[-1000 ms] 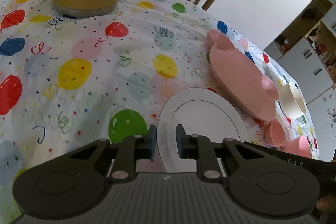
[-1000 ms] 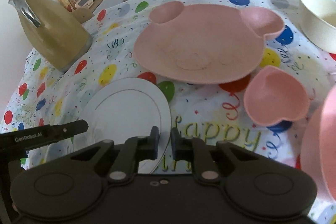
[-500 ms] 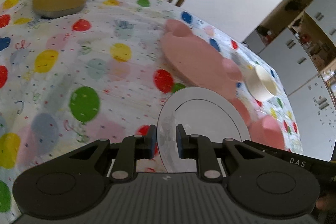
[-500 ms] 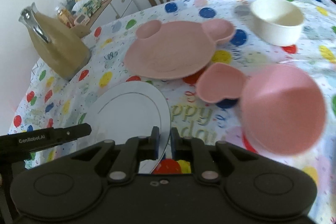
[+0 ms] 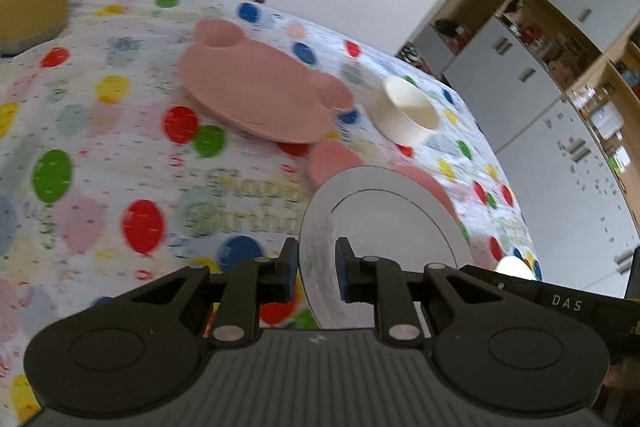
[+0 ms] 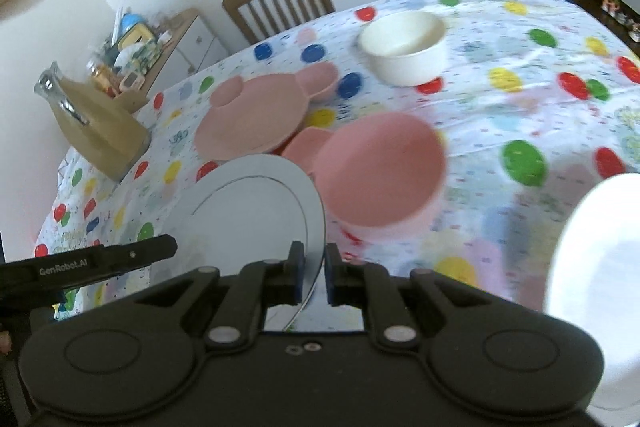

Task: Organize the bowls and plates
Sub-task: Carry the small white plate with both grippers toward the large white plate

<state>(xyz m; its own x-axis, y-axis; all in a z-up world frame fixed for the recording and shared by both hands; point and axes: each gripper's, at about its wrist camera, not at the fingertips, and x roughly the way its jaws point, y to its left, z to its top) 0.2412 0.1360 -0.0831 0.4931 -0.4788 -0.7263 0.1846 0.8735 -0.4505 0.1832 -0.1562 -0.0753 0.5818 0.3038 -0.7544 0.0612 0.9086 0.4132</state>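
Note:
Both grippers hold one white plate [image 5: 384, 227] lifted above the table. My left gripper [image 5: 316, 269] is shut on its left rim and my right gripper [image 6: 312, 277] is shut on its right rim; the plate also shows in the right wrist view [image 6: 248, 211]. Below lie a pink bear-shaped plate [image 6: 256, 117], a pink heart-shaped bowl [image 6: 306, 147], a round pink bowl [image 6: 380, 175], a cream bowl [image 6: 404, 47] and a white dish [image 6: 596, 291] at the near right.
A gold thermos jug [image 6: 96, 125] stands at the table's left. A wooden chair [image 6: 280, 1] is at the far side. The balloon tablecloth [image 6: 540, 75] covers the table. White cupboards [image 5: 560, 99] stand beyond the table's right.
Both grippers have lifted the white plate off the table and carried it to the right, over the pink bowls. The white dish has come into the right wrist view.

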